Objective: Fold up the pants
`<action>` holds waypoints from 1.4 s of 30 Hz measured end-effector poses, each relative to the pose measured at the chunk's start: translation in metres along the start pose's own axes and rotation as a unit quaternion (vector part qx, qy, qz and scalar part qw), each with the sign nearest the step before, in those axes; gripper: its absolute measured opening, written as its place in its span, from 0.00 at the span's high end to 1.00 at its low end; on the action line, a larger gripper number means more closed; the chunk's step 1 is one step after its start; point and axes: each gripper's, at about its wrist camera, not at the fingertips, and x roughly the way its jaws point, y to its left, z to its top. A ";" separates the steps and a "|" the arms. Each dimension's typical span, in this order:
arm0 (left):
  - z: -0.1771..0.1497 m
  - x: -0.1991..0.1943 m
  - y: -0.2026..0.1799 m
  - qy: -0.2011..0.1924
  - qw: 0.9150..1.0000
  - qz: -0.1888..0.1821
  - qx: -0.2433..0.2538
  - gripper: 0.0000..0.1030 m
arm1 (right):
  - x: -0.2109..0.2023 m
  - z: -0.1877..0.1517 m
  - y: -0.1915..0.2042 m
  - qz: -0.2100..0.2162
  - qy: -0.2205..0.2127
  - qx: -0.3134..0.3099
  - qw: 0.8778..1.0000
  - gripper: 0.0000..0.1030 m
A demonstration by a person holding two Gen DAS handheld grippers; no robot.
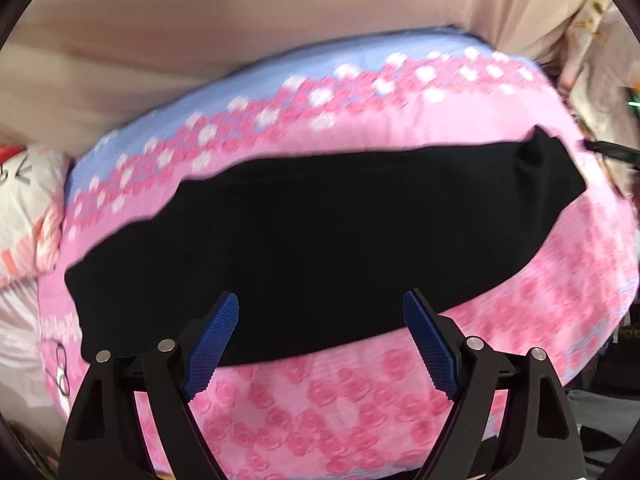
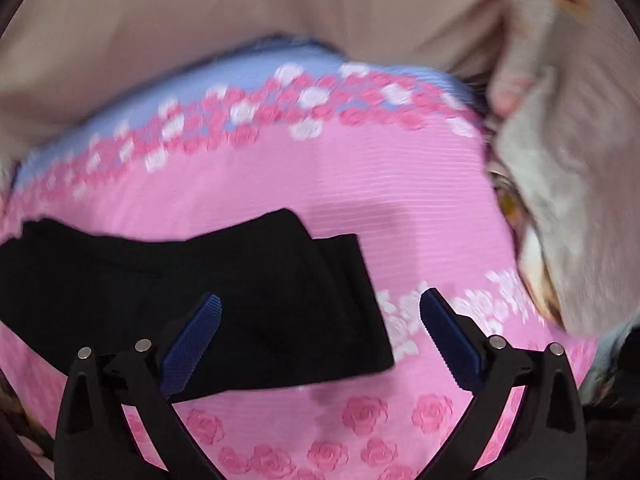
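Black pants (image 1: 312, 240) lie in a long folded strip across a pink rose-patterned sheet (image 1: 340, 412). My left gripper (image 1: 320, 312) hovers over the strip's near edge, jaws wide apart, nothing between the blue pads (image 1: 212, 348). In the right wrist view the right-hand end of the pants (image 2: 240, 300) shows, with a layered fold at its top corner. My right gripper (image 2: 320, 312) stands open above that end, its left pad (image 2: 192, 344) over the black cloth and its right pad over bare pink sheet (image 2: 400, 232). Neither gripper holds anything.
The sheet has a blue band with white and pink flowers (image 1: 240, 80) along its far side. Beige bedding (image 1: 200, 12) lies beyond it. A white printed pillow (image 1: 24, 200) sits at the left, and pale crumpled cloth (image 2: 560, 200) at the right.
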 end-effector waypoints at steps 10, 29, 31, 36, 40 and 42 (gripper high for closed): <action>0.019 -0.036 -0.046 -0.071 0.995 0.005 0.066 0.19 | 0.060 0.008 0.022 0.034 0.078 -0.116 0.990 0.57; 0.008 -0.002 0.004 -0.031 0.999 0.043 -0.006 0.19 | -0.038 -0.037 -0.060 -0.009 -0.020 0.030 0.999 0.62; 0.007 0.003 0.010 -0.024 0.999 0.046 -0.012 0.19 | -0.043 -0.019 -0.025 0.024 -0.021 -0.024 0.999 0.62; 0.005 0.011 0.030 -0.015 0.997 0.062 -0.040 0.19 | -0.020 -0.001 0.110 0.082 -0.002 -0.223 0.971 0.62; -0.001 0.012 0.052 -0.010 0.995 0.079 -0.067 0.19 | 0.013 0.003 0.200 0.110 0.013 -0.328 0.938 0.62; -0.007 0.012 0.065 -0.007 0.992 0.089 -0.083 0.19 | 0.031 0.004 0.221 0.116 0.037 -0.345 0.931 0.63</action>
